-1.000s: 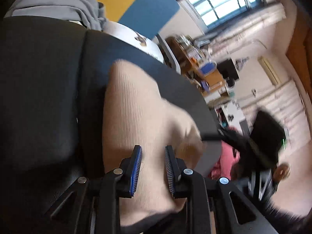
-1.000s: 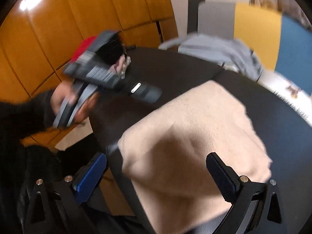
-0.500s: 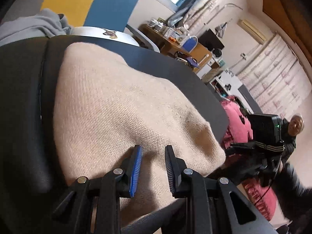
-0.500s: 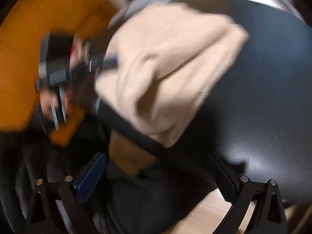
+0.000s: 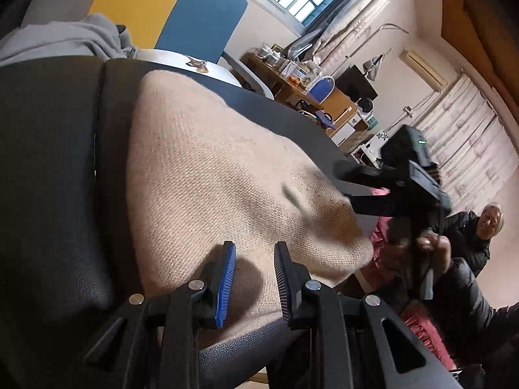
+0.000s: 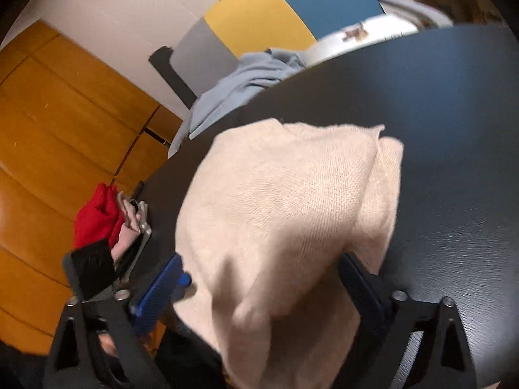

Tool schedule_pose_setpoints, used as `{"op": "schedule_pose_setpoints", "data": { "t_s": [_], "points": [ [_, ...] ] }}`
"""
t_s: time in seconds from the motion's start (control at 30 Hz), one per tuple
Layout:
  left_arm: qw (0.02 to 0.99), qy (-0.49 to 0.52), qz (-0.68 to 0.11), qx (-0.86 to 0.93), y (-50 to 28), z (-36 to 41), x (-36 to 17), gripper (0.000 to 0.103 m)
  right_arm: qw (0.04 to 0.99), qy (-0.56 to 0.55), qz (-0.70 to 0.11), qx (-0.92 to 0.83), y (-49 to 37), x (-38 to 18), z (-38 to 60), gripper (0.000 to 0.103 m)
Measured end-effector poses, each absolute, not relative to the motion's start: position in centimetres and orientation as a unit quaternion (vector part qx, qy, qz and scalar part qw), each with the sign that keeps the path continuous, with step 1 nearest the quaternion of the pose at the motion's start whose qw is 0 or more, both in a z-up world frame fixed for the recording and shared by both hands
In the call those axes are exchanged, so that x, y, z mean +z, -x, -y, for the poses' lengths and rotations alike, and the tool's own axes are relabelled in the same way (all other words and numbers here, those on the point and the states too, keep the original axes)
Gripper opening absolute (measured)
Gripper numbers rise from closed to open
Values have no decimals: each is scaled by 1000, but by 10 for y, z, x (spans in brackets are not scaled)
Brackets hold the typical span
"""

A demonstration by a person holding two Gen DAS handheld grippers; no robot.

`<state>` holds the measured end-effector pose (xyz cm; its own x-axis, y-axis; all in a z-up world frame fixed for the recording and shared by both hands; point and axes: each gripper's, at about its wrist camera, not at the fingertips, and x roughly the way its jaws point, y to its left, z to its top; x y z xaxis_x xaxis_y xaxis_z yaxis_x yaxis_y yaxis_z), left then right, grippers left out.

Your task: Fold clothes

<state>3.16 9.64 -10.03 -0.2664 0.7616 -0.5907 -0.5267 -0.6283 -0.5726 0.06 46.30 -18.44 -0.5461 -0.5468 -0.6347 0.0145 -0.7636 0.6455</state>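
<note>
- The beige sweater (image 6: 285, 214) lies folded at the near edge of the black table (image 6: 454, 129), one end drooping over that edge.
- The right gripper (image 6: 259, 288) straddles it, jaws wide but closing; let them meet on all layers.
- The left gripper (image 5: 254, 275) is part-open above the knit, pinching nothing.
- Best to lift both ends evenly.

Beige knit sweater (image 5: 201, 178) is lying folded up on the black table (image 5: 45, 168), w/ its near end hanging off the front edge a bit. Top layer's sitting kinda lumpy, and on the right side another layer (image 6: 386, 175) is peeking out from under it.
</note>
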Motion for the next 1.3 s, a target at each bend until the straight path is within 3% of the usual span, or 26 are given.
{"op": "schedule_pose_setpoints", "data": {
  "t_s": [0.07, 0.1, 0.13, 0.2, 0.43, 0.6, 0.73, 0.87, 0.93, 1.0, 1.17, 1.2, 1.23, 1.3],
  "points": [
    [416, 439, 130, 786, -33, -97, -98, 23, 165, -445, 327, -817, 8, -192, -460, 85],
    [419, 436, 129, 786, -33, -97, -98, 24, 162, -444, 335, -815, 12, -194, -459, 67],
    [421, 433, 127, 787, -34, -98, -96, 25, 156, -445, 338, -814, 15, -196, -459, 40],
    [428, 426, 124, 787, -38, -98, -92, 25, 143, -458, 320, -817, 19, -194, -451, 11],
    [445, 435, 116, 774, -40, -101, -101, 29, 156, -354, 283, -878, -23, -114, -458, 10],
    [443, 472, 68, 759, -44, -116, -119, 29, 90, -442, 324, -832, -31, -209, -484, 10],
    [433, 496, 75, 749, -35, -118, -111, 27, 123, -398, 404, -815, -50, -239, -494, 13],
    [449, 469, 47, 759, -31, -132, -91, 28, 144, -386, 394, -822, -51, -227, -497, 29],
    [471, 462, 32, 751, -33, -147, -87, 29, 149, -374, 391, -828, -48, -214, -500, 60],
    [485, 461, 6, 743, -36, -168, -88, 29, 147, -360, 382, -838, -42, -202, -505, 70],
    [529, 453, -26, 717, -44, -216, -90, 29, 126, -389, 372, -833, 1, -210, -508, 68],
    [534, 451, -32, 714, -46, -223, -91, 29, 118, -402, 357, -835, 9, -210, -507, 50],
    [540, 449, -35, 710, -47, -230, -92, 29, 110, -414, 339, -838, 17, -210, -504, 21],
    [568, 450, -44, 688, -52, -243, -96, 30, 98, -426, 291, -851, 28, -201, -498, 17]
  ]
}}
